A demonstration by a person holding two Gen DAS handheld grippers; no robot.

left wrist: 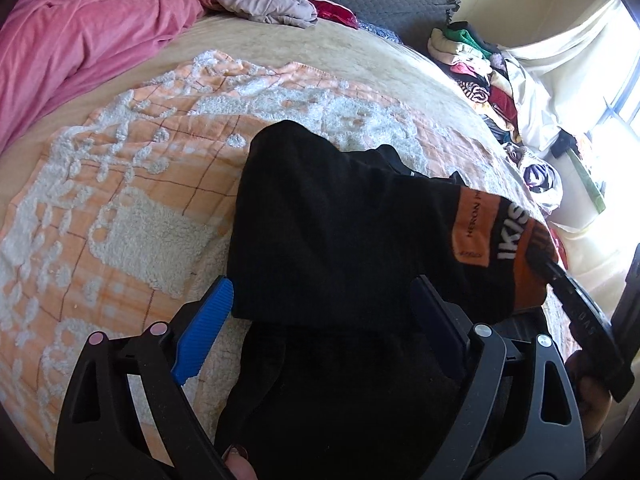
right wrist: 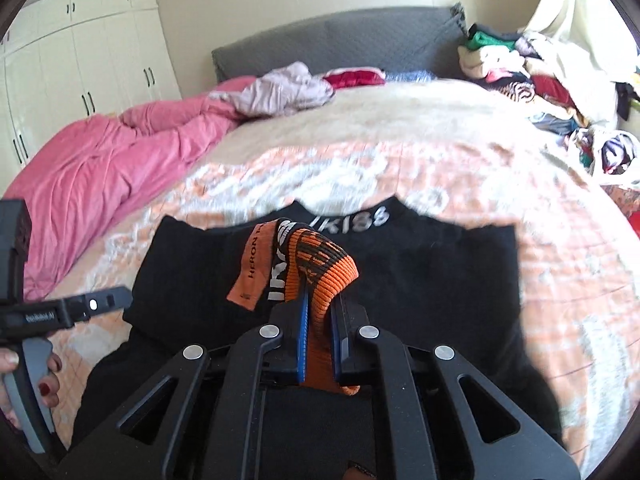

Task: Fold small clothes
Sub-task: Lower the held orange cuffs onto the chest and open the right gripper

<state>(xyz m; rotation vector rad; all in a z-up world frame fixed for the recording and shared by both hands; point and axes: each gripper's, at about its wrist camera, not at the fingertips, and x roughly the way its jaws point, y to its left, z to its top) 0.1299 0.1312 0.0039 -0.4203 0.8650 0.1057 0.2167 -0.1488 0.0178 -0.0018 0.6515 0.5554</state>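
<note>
The right hand-held gripper [right wrist: 320,330] is clamped on the orange ribbed waistband [right wrist: 324,268] of a black garment [right wrist: 420,280]; its own view shows the two blue pads pressed flat against the band, which arches up ahead of the fingertips with an orange label hanging to the left. Only this view shows the far waistband edge with pale lettering, lying flat on the bed beyond the raised part, and white wardrobe doors [right wrist: 80,60] far off to the left. The other tool and a hand with red nails [right wrist: 44,380] show at the left edge.

The left hand-held gripper [left wrist: 324,316] stands wide apart, its blue left finger [left wrist: 204,328] beside the fabric edge and the dark right finger over the cloth, neither pressing it. From here the garment spreads directly ahead of and beneath the jaws on an orange and white textured blanket [left wrist: 120,208]. To the right, the lifted orange band is pinched by the other tool's tips. This view shows the blanket's raised tufted pattern sharply; the right view blurs it. A pink duvet [left wrist: 72,32] lies far ahead to the left, a clothes pile [left wrist: 480,76] far ahead to the right.
</note>
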